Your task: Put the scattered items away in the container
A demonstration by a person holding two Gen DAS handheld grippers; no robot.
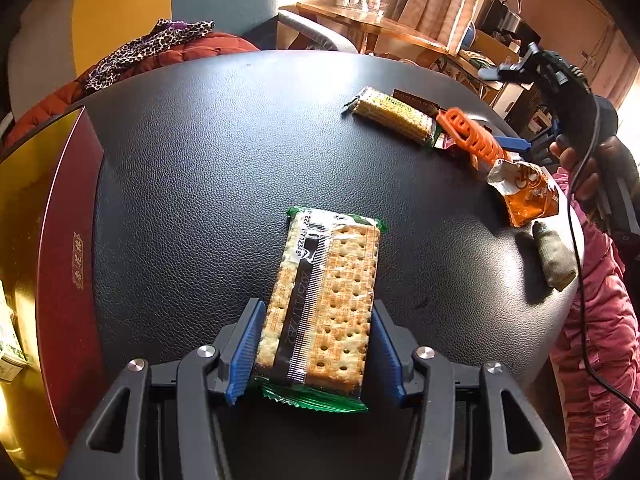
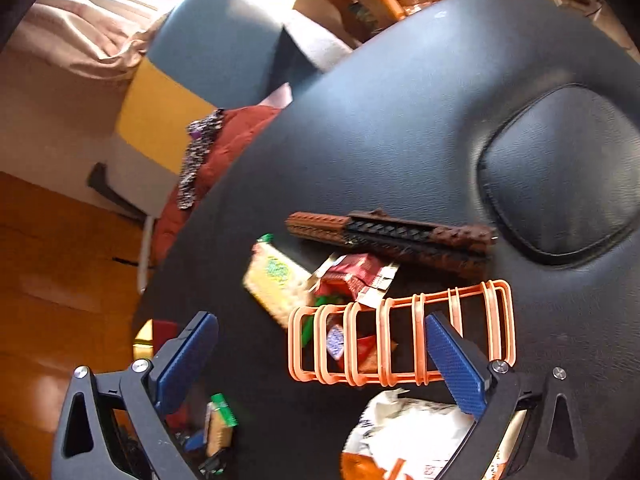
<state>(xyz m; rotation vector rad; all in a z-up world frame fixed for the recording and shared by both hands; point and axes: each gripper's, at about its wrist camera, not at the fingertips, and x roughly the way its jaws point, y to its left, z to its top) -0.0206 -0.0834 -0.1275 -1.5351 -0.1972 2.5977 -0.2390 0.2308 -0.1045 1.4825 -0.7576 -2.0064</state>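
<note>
Far left: red-and-gold container (image 1: 68,264), lid off, at the edge of the black padded bench (image 1: 224,152). Centre of the left wrist view: left claw (image 1: 316,348) clenched on a cracker packet (image 1: 328,300), blue pads pressed against both long sides, packet raised over the bench. Step in hand, as judged: carrying this packet toward the container. Next move: swing left over the container's open side, lower, then release. Further right: second cracker packet (image 1: 394,114), brown comb-like piece (image 2: 392,234), red wrapper (image 2: 356,274), orange plastic rack (image 2: 400,340), orange snack pouch (image 1: 528,196) and a small grey-green tube (image 1: 554,258), all scattered on the bench, well apart from the container. Far right: right claw (image 2: 320,364) released, jaws spread wide, nothing between the pads, hovering just above the orange rack. Likely target: the rack; needs lowering and closing across its narrow width, clear of the wrappers beneath.
</note>
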